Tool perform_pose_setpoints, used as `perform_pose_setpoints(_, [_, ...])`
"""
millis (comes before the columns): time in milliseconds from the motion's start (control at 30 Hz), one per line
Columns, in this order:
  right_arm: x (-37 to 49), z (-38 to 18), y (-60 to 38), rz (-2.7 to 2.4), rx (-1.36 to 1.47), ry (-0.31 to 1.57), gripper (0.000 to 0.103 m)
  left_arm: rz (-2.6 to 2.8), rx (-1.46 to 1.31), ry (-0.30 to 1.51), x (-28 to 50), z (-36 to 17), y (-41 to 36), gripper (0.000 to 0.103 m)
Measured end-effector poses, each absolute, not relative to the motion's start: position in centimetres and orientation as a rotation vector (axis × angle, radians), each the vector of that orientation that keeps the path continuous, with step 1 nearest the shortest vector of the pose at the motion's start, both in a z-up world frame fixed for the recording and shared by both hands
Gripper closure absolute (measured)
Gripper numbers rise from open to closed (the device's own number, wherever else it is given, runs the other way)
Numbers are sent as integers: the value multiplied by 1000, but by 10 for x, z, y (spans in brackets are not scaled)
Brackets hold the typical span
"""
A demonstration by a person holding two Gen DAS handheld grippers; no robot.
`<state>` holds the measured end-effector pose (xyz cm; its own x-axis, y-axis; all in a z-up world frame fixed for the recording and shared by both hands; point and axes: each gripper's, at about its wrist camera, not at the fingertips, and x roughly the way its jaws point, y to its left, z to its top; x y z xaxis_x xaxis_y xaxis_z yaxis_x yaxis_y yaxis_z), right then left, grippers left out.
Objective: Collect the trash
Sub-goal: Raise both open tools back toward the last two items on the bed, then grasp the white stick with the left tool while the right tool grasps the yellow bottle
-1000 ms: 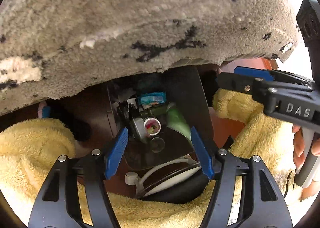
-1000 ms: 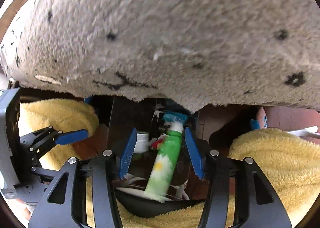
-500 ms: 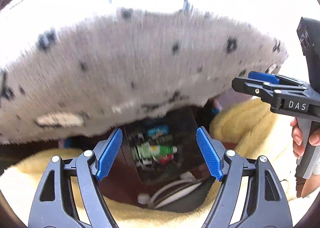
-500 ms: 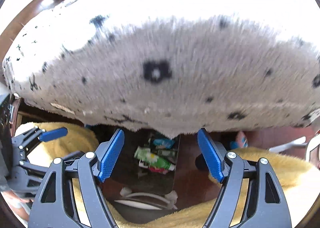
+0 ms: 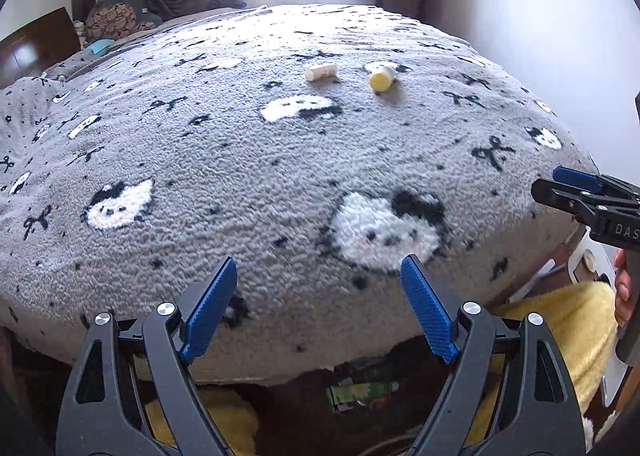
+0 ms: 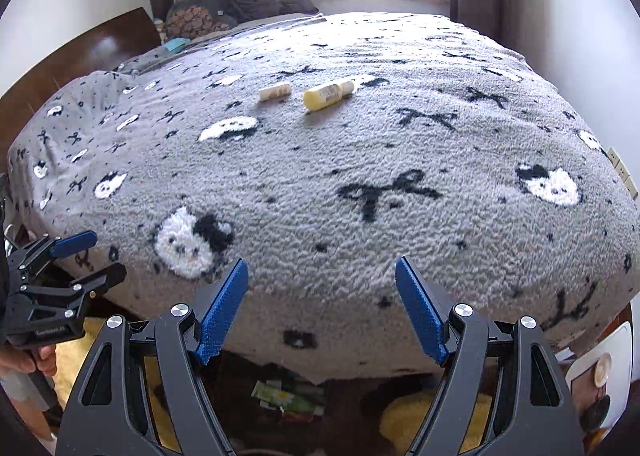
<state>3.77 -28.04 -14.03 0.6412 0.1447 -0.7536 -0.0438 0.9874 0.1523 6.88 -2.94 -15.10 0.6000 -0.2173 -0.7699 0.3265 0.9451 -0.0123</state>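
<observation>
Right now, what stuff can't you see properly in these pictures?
- Bin: both views, the grey blanket and gripper frames hide most of it.
- Yellow bottle and small tube: labels too small to read.
- Right gripper: left view, cut off by the frame's edge.

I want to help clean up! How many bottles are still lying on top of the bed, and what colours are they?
Yellow bottle: 1
White tube-shaped bottle: 1
Total on the grey blanket: 2
</observation>
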Motion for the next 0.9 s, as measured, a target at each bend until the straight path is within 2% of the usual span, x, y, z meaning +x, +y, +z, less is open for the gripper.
perform_pose_setpoints(267, [98, -132, -292, 90, 130, 884, 25, -273, 146, 867, 138, -149, -18, 24])
perform_pose_setpoints(900, [276, -160, -273, 108, 229, 944, 25, -276, 187, 891, 257, -170, -48, 24])
